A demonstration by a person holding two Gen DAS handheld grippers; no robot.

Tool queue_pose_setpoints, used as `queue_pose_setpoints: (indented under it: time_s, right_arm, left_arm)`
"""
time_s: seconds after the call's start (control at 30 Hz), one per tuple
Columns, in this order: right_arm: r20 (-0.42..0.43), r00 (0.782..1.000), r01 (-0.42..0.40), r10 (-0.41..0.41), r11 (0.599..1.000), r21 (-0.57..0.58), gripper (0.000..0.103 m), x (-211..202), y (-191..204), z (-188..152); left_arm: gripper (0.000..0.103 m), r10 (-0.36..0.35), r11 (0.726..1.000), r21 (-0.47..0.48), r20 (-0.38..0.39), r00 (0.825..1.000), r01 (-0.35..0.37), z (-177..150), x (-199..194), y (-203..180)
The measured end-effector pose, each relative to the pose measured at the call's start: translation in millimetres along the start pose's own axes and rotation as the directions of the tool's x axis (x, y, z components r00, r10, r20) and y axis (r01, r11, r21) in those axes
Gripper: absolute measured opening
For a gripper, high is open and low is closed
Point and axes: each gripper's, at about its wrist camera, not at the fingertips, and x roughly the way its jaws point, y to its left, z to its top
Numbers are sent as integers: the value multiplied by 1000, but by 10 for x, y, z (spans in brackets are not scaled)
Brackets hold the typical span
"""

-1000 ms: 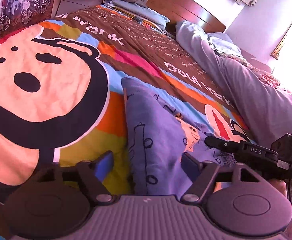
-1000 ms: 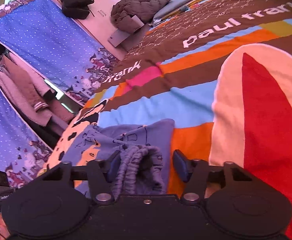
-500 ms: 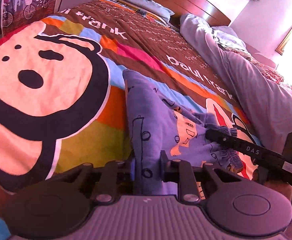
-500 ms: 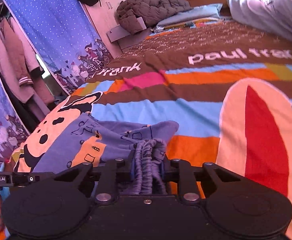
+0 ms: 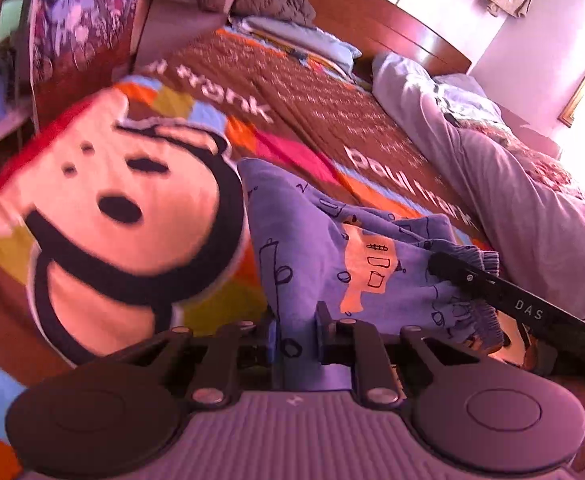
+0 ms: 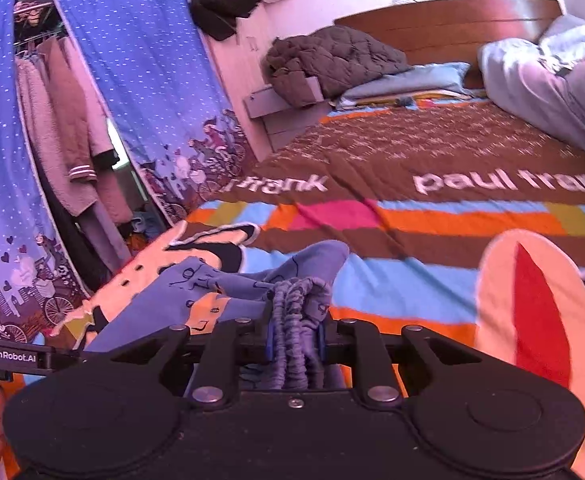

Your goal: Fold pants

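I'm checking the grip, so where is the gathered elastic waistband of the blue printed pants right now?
In the right wrist view, the waistband sits bottom centre, pinched in the right gripper above the striped cartoon bedspread.

Small blue printed pants [image 5: 332, 240], orange patch showing, bunched and lifting off the bedspread [image 5: 132, 208], gathered waistband pinched right ahead of the right gripper [image 6: 294, 342].

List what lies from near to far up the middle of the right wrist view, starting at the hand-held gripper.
right hand-held gripper clamped on the pants' gathered waistband → striped cartoon bedspread → folded light-blue bedding → wooden headboard
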Motion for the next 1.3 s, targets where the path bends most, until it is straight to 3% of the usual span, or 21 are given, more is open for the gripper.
queue_pose_setpoints:
  time_s: [0.2,0.37,0.6,0.9,1.0,1.17,1.2,1.3]
  right_arm:
    - [35,998,-53,54,998,-27,19,419,233,403]
    - [7,996,-93,93,995,29,20,980,270,588]
    - [-125,987,-90,103,991,101,20,1694,211,273]
    - [-134,986,-89,103,990,109,22,1762,159,132]
    - [-139,986,-75,89,992,98,28,1740,177,147]
    - [-141,989,-43,53,996,72,41,1650,210,191]
    - [-138,989,-39,48,997,70,43,1625,214,199]
    - [-113,993,-22,28,998,54,63,1492,260,247]
  left_arm:
    - [19,49,999,18,68,997,-50,515,-6,211]
    - [19,92,996,-6,62,994,-92,750,160,490]
    - [20,119,986,-109,-39,992,-123,617,542,1025]
    - [25,156,987,-22,-22,988,-156,561,554,944]
    - [38,175,985,-10,0,985,-175,544,518,899]
    - [69,185,982,21,39,982,-185,540,423,818]
    - [71,180,983,23,52,982,-182,543,393,806]
    - [84,174,984,28,82,981,-177,558,283,737]
